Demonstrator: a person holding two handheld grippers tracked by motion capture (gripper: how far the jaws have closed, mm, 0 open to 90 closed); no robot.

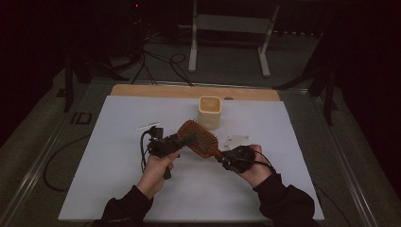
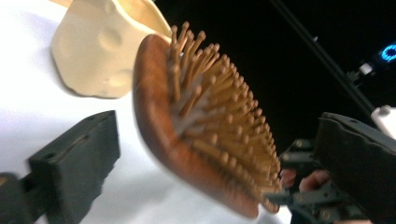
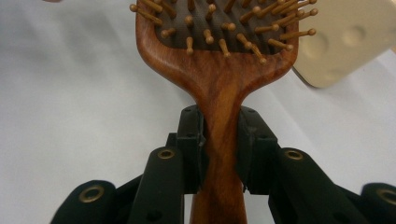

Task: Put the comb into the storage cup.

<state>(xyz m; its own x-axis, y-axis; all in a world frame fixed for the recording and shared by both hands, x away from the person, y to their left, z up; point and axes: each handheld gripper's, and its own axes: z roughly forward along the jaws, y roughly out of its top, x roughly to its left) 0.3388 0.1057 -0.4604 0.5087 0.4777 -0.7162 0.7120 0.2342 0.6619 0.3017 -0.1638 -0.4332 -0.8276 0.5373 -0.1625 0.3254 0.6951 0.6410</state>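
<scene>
A wooden paddle hairbrush (image 1: pixel 198 138) with brown bristles is held above the white mat. My right gripper (image 3: pixel 219 140) is shut on its narrow handle (image 3: pixel 219 177), one jaw pressed on each side. In the high view the right gripper (image 1: pixel 228 158) sits at the brush's lower right end. My left gripper (image 1: pixel 174 141) is at the left edge of the brush head. In the left gripper view the brush head (image 2: pixel 201 135) stands between the wide-apart jaws of the left gripper (image 2: pixel 217 128), with a gap on each side.
A cream dimpled cup (image 1: pixel 210 111) stands just behind the brush near the mat's back edge. A thin white stick (image 1: pixel 148 126) lies on the white mat (image 1: pixel 104 161) at the left. A wooden strip (image 1: pixel 142 90) borders the mat at the back.
</scene>
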